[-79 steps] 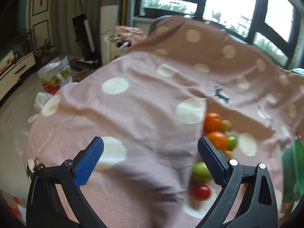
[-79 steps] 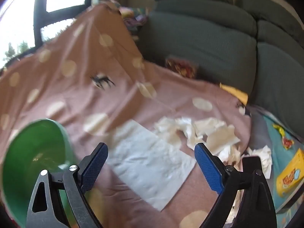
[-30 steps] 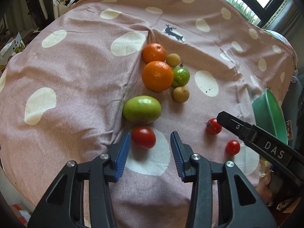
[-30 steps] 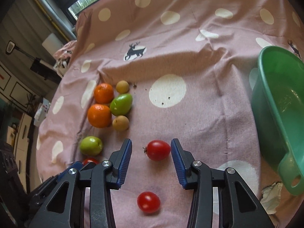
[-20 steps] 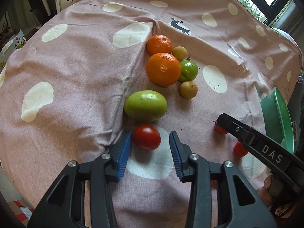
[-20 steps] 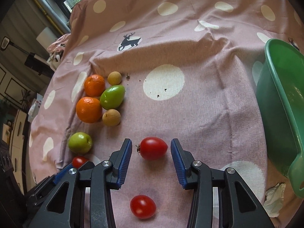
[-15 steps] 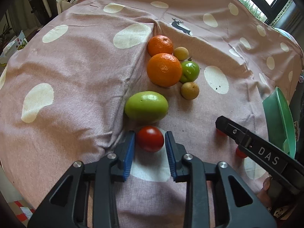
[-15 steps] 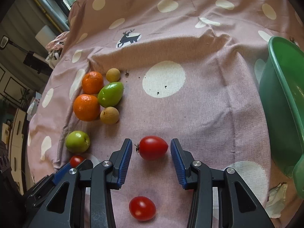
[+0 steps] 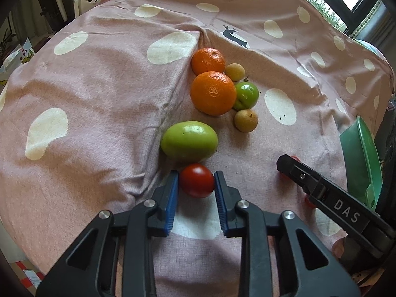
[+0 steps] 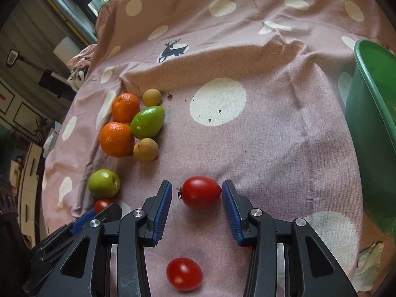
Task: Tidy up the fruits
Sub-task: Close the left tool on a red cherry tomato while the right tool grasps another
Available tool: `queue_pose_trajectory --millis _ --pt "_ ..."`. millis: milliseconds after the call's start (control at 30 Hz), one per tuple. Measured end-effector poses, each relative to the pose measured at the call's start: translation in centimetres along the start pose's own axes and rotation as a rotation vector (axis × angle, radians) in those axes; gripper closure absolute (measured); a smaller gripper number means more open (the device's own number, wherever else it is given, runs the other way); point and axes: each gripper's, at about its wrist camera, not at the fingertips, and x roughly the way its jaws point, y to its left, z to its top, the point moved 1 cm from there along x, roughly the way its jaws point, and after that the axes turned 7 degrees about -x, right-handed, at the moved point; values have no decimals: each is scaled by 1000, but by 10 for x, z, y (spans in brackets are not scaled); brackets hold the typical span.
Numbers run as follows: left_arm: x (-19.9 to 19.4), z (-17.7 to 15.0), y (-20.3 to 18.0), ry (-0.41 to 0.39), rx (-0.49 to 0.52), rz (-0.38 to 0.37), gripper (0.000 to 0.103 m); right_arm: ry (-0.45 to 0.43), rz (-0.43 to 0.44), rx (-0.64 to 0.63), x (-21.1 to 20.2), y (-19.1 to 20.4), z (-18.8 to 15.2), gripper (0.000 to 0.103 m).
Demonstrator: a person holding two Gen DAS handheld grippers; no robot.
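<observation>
My left gripper (image 9: 196, 182) is shut on a red tomato (image 9: 196, 180) that rests on the pink dotted cloth (image 9: 99, 79), just in front of a big green fruit (image 9: 189, 141). My right gripper (image 10: 196, 199) is open, its blue pads on either side of a second red tomato (image 10: 201, 192) without touching it. A third tomato (image 10: 184, 273) lies nearer, between the right gripper's arms. Beyond lie two oranges (image 9: 213, 92), a green fruit (image 9: 245, 95) and two small tan fruits (image 9: 245, 120).
A green plastic basin (image 10: 373, 133) stands at the right edge of the cloth. Crumpled tissue (image 10: 368, 257) lies below it. The right gripper's body (image 9: 331, 200) crosses the left wrist view at lower right. The cloth drops off at the left.
My left gripper's fingers closed from a small gap onto the red tomato. My right gripper stayed open around its tomato, edging slightly nearer.
</observation>
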Motion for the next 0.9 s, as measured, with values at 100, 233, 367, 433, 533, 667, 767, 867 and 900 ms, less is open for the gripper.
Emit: queue_pose_trajectory --millis 100,233,367,433,533,667,767,867,900 --pt "-1 1 0 0 -8 -6 75 -1 -33 -39 0 7 -1 59" --pt "-1 1 0 -2 -11 -12 75 1 -109 -86 2 14 -1 66" --pt "-4 1 0 -6 -14 -32 75 1 -108 -74 2 11 1 67" --pt "-6 1 -1 -12 -13 -41 75 4 -100 -63 2 10 1 67" --pt "-10 1 -3 -28 -10 -44 75 5 -95 -62 2 12 0 67" --pt "-18 2 -5 -63 -2 -51 75 -19 -93 -77 -4 20 1 67" --pt "-27 2 -7 -105 1 -60 75 -51 -73 -74 -14 22 2 67" --pt "-36 2 -10 -145 9 -83 75 -80 -64 -60 -24 21 5 67" --pt "-39 2 -11 -153 12 -88 75 -92 -60 -53 -27 21 6 67"
